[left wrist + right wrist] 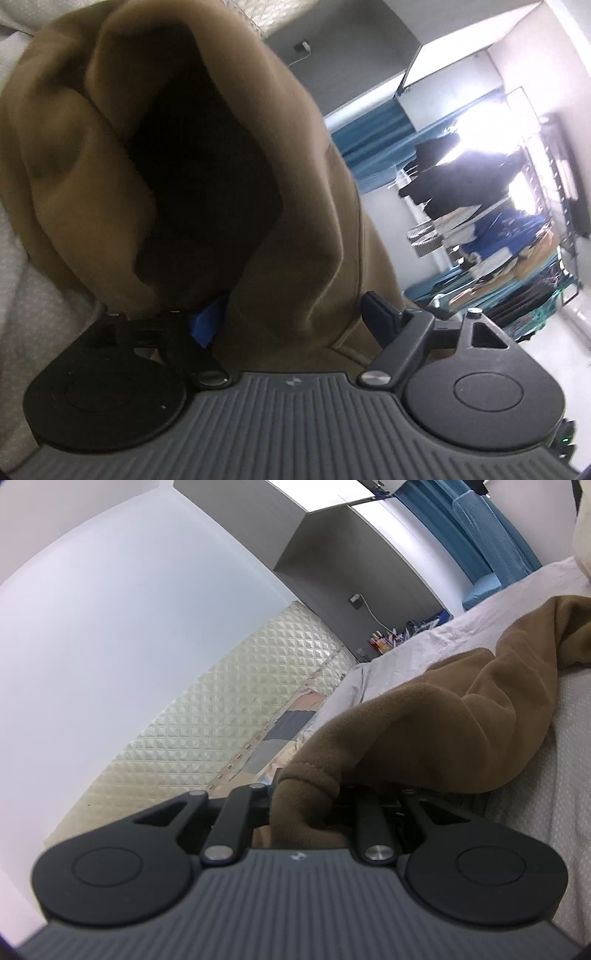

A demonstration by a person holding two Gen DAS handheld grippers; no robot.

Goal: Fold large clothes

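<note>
Looking along the left gripper [291, 314], a brown fleece garment, thick and soft like a hooded sweatshirt [207, 147], fills most of the view, rising straight ahead of the fingers with a dark hollow fold facing the camera. Its lower edge drops between the fingers: the right-hand finger stands clear of the cloth, the other is buried behind it beside a blue pad [207, 321], so the fingers look spread with fabric between them, though whether they actually pinch it cannot be told. A pale textured bed cover [22, 288] shows to the left of the garment, and a clothes rack hung with dark and blue items [491, 206] stands well beyond it to the right. From the right wrist view, the right gripper [306, 797] has its fingers closed in on a ribbed hem or cuff of the same brown garment [424, 716], bunched right at the fingertips. From that hold the cloth runs away up and to the right, lying on the white bed cover [554, 775], with a quilted cream headboard [207, 709] off to the left of it. Judging by this, the garment's long axis stretches between the two grippers, each at one end, and the coming move likely depends on drawing them apart to tension it before laying a fold.
</note>
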